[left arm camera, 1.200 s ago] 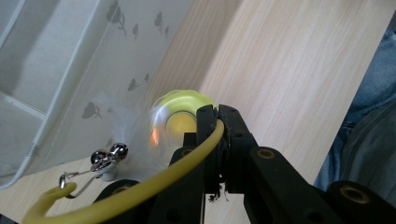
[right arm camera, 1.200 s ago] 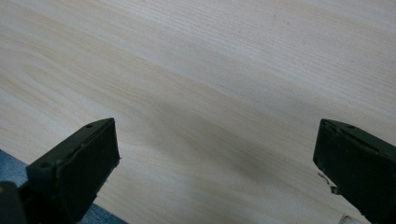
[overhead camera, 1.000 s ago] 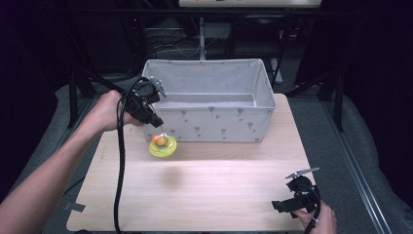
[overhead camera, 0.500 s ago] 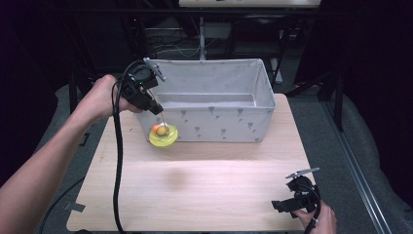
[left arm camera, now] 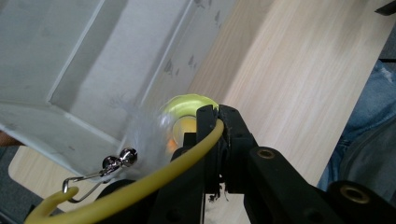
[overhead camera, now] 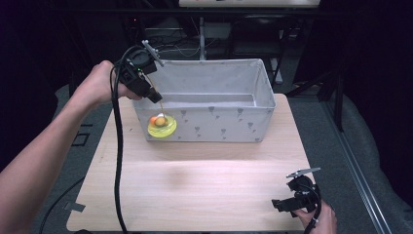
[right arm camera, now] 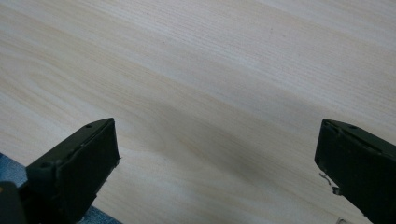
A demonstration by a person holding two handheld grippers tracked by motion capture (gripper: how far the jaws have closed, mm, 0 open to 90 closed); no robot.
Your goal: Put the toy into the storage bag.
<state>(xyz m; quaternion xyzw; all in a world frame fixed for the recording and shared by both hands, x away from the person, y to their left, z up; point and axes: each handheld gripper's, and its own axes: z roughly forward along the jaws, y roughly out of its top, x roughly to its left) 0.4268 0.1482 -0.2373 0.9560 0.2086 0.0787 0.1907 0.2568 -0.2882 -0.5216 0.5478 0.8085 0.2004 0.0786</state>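
A person's left hand holds my left gripper (overhead camera: 157, 99) above the near left corner of the grey fabric bin (overhead camera: 214, 117). Its jaws are shut on a yellow cord (left arm camera: 187, 156). From the cord hangs a yellow disc toy (overhead camera: 162, 126) with an orange ball on it, dangling in front of the bin's front wall. In the left gripper view the toy (left arm camera: 187, 103) is blurred just beyond my left gripper (left arm camera: 212, 114), and the bin's inside (left arm camera: 84, 65) looks bare. My right gripper (overhead camera: 281, 204) rests open at the table's near right corner; nothing is between my right gripper's (right arm camera: 217, 154) jaws.
The light wooden table (overhead camera: 204, 180) carries the bin along its far edge. A small metal clasp (left arm camera: 116, 161) sits on the cord's loose end. A black cable (overhead camera: 118, 161) trails from the left gripper down across the table's left side. Dark floor surrounds the table.
My left gripper has risen and moved back toward the bin's left rim, lifting the yellow toy off the table so it hangs by its cord. The right gripper has stayed still.
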